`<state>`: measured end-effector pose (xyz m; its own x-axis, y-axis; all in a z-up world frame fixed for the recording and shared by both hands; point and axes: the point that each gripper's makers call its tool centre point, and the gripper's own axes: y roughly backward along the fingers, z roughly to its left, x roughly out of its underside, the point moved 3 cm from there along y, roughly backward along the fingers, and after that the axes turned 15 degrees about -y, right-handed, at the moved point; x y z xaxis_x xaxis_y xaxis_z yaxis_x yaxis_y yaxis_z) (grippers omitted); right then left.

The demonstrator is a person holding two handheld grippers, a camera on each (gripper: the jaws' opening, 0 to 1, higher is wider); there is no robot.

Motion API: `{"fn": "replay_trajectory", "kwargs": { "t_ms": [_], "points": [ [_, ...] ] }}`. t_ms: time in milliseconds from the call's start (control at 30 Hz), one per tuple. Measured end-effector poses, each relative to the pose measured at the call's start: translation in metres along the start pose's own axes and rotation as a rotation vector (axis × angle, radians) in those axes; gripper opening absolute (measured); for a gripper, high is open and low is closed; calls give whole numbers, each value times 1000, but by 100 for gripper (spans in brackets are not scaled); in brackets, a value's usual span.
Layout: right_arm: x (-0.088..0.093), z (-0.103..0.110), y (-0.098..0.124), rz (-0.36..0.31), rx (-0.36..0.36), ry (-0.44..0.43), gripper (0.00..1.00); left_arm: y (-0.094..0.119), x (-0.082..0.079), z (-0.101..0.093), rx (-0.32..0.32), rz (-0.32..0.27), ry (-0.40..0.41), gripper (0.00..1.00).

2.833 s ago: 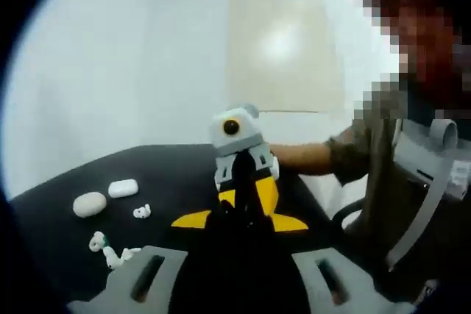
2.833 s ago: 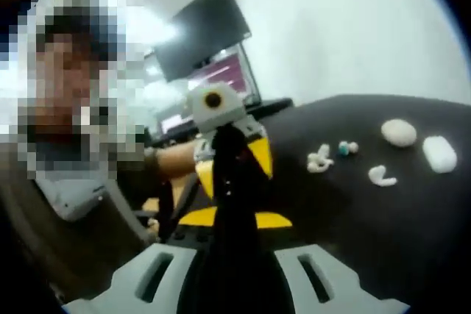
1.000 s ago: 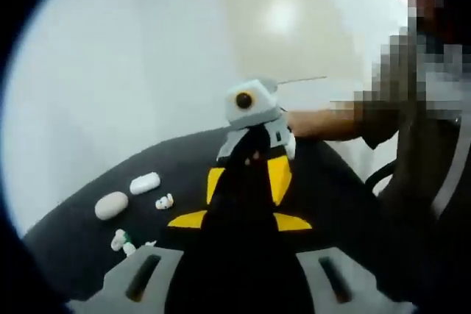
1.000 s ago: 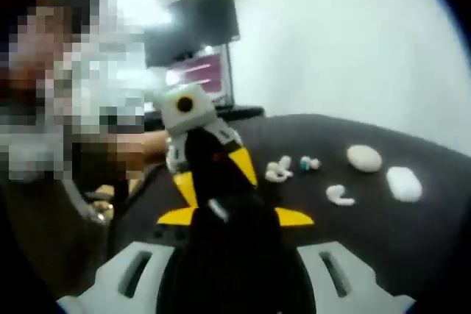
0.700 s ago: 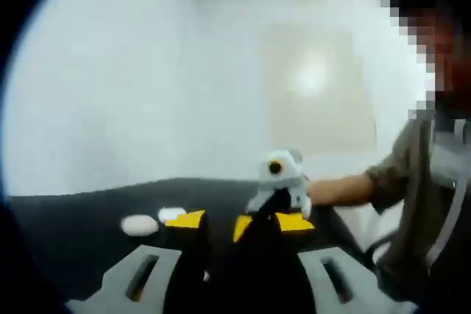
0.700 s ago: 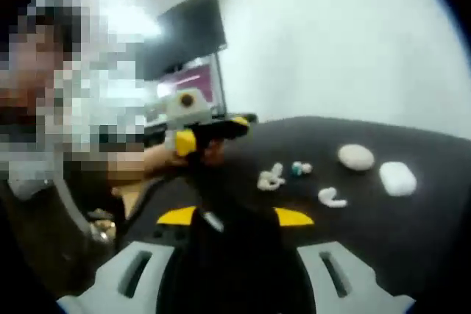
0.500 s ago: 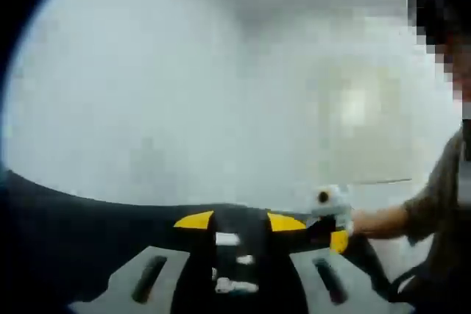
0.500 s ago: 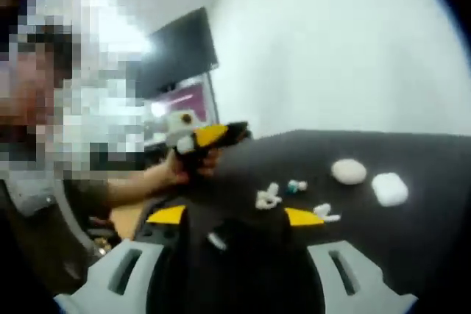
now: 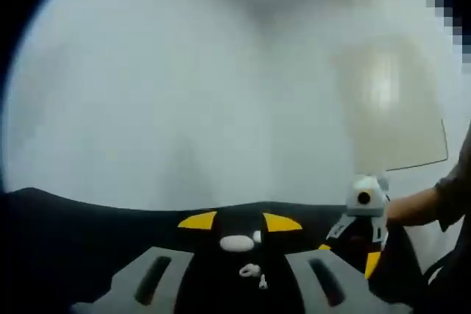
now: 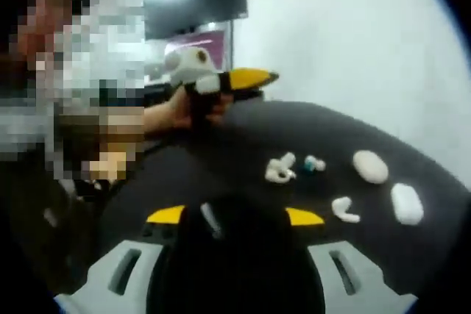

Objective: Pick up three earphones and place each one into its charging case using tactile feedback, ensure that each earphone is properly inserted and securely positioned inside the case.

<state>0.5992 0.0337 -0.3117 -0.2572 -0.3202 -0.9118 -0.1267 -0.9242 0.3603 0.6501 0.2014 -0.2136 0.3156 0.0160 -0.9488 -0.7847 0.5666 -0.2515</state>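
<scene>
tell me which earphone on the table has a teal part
The small earphone between the white clump of earphones and the oval case; it has a teal bit, whereas the lone earphone nearer the camera is plain white.

Black table [image 10: 221,152]: two white cases [image 10: 370,166] [image 10: 406,204], scattered white earphones [image 10: 280,169] [image 10: 344,209].

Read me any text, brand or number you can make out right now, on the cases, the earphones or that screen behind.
No text can be read anywhere.
Charging cases and earphones on the black table: plain white, no marking visible.
Monitor behind the left gripper: a pinkish lit patch, too blurred to read.
</scene>
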Motion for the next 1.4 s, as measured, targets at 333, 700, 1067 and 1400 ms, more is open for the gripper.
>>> {"fn": "replay_trajectory", "kwargs": {
  "t_ms": [333, 700, 1067, 1400],
  "points": [
    [-1, 2, 5, -11, -12, 41, 49, -4, 5, -11, 58, 35, -56, 23],
    [-7, 9, 15, -41, 35, 12, 41, -2, 6, 2, -10, 38, -118, 31],
    [-19, -92, 116, -260, 580, -159, 41, 4, 1, 14, -77, 30, -163, 30],
    [12, -142, 162, -237, 810, -273, 41, 9, -1, 23, -121, 13, -132, 30]
  ]
}}
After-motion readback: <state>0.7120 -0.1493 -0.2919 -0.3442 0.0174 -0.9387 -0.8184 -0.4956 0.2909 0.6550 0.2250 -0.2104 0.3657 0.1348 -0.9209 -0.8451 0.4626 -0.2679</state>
